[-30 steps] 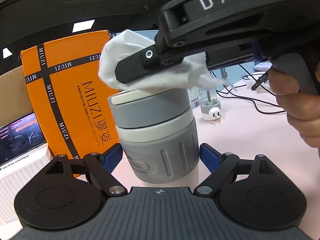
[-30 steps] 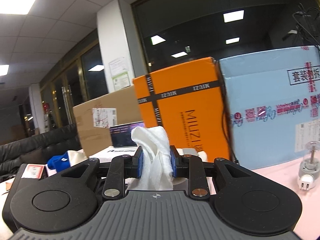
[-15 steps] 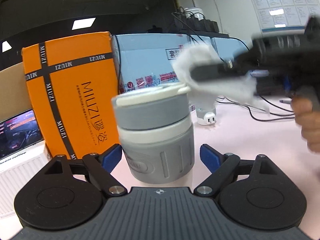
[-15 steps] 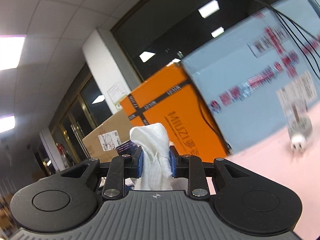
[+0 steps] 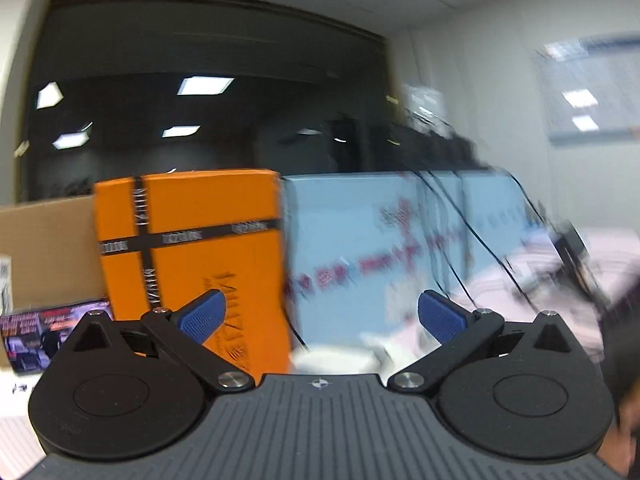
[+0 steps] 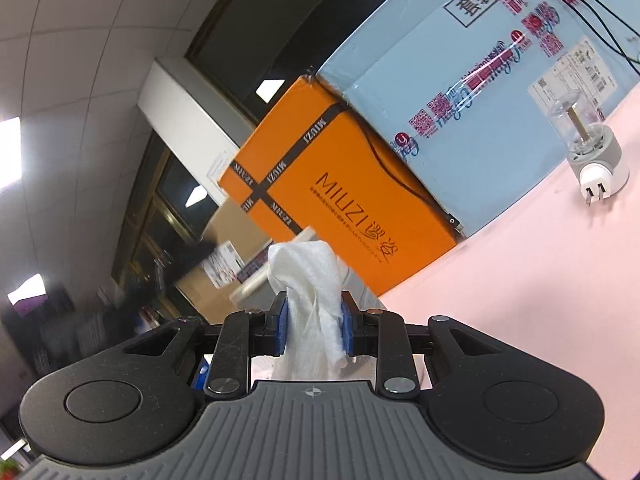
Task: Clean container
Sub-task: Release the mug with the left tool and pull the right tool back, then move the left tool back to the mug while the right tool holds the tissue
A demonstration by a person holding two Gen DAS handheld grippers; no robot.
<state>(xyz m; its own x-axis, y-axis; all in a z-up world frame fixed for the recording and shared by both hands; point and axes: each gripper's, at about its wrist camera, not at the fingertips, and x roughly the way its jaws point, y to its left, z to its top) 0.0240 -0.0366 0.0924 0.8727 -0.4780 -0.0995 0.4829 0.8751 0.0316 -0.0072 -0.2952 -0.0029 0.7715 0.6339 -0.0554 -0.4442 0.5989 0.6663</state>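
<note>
Container: not clearly in view. A blurred pale rim [image 5: 336,356] low in the left wrist view, just beyond the gripper body, may be its top; cannot confirm.

White cloth [image 6: 312,300] clamped between right gripper [image 6: 313,330] fingers, which are tilted, off the pink worktop [image 6: 520,300] near its back edge by the orange box [image 6: 340,184].

Left gripper [image 5: 320,316] fingers wide apart, gripping nothing, frame motion-blurred.

Risk, as I judge it: with the container unsteadied, a wipe could tip it.

Orange box [image 6: 340,184]: beside blue box [image 6: 480,80], touching.
Plug lamp [image 6: 592,152]: on pink counter [image 6: 520,300].
Cardboard box [image 5: 48,252]: left of orange box.
</note>
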